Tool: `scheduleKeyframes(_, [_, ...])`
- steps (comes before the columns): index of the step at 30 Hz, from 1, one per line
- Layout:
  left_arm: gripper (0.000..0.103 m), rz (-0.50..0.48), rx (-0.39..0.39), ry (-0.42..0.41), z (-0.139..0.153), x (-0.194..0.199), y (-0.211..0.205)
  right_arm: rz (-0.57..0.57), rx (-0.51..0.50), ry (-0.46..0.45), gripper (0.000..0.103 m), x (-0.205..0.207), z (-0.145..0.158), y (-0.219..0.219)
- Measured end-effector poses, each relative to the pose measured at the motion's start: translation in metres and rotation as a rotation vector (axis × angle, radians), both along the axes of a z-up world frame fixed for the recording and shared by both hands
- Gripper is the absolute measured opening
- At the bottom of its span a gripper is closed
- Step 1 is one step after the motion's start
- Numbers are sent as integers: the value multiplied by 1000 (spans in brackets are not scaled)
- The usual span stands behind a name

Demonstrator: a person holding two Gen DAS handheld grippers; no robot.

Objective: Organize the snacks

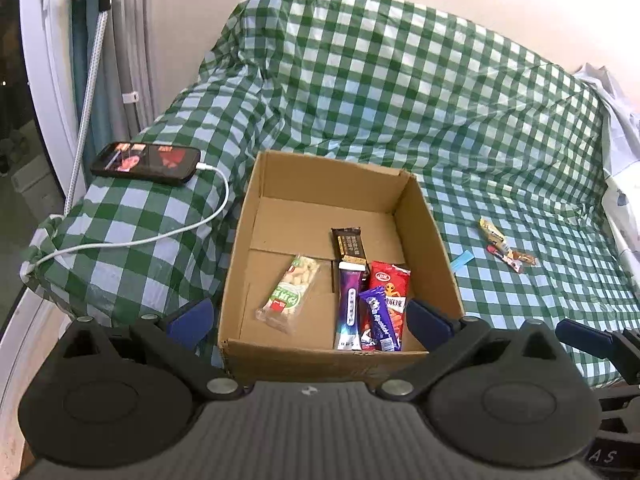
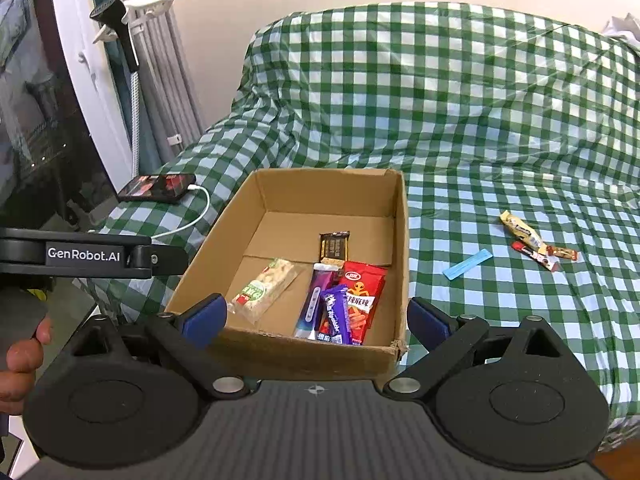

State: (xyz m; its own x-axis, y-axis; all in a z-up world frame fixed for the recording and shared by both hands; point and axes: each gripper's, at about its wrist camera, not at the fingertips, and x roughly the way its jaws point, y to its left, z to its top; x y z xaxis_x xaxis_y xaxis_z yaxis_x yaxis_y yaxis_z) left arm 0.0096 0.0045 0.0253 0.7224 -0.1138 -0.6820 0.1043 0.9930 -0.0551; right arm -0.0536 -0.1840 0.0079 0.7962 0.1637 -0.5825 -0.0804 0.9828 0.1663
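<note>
Box edges: the cardboard box (image 2: 304, 248) sits open-topped on the green checked cover (image 2: 500, 120); its near right corner is torn, and its four walls stand upright around the floor.
Open room: the far half of the box floor is bare, and to the right of the box the cover lies flat and wide.
Left gripper (image 1: 310, 316): its fingers (image 1: 192, 314) are spread wide and empty, hanging just short of the box's near wall, touching nothing.
Right gripper (image 2: 316, 318): its fingers (image 2: 206, 318) are released and wide apart, with nothing between them, one at each near corner of the box.
Snacks in the box: a pale nut bar (image 2: 262, 290) lies near the left wall; a dark chocolate bar (image 2: 334, 246) sits mid-floor; a purple stick pack (image 2: 316, 304), a blue-purple bar (image 2: 336, 320) and a red packet (image 2: 360, 300) overlap at the near right.
Snacks outside the box: a yellow bar (image 2: 520, 230) and a red-and-white bar (image 2: 536, 256) lie well to the right of the box, touching each other, with a small wrapped piece just beyond them.
Other things: a blue strip (image 2: 466, 264) lies between the box and those bars; a phone (image 2: 158, 188) with a white cable (image 2: 192, 218) rests left of the box.
In the way: only the box's near wall stands between the fingers and the snacks inside.
</note>
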Motion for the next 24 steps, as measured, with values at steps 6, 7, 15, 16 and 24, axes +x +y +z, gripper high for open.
scheduleKeyframes(6, [103, -10, -5, -14, 6, -9, -2, -14, 4, -19, 98, -11, 4, -3])
scheduleKeyframes(7, [103, -12, -5, -16, 6, -10, -2, -16, 5, -22, 98, -13, 5, -4])
scheduleKeyframes(15, [103, -20, -7, -30, 10, -17, -4, -31, 14, -36, 99, -23, 7, -8])
scheduleKeyframes(16, [103, -23, -5, -33, 11, -18, -4, -34, 14, -39, 99, -24, 7, -8])
scheduleKeyframes(24, [103, -57, -8, -39, 15, -11, -20, -58, -1, -56, 100, -28, 12, -19])
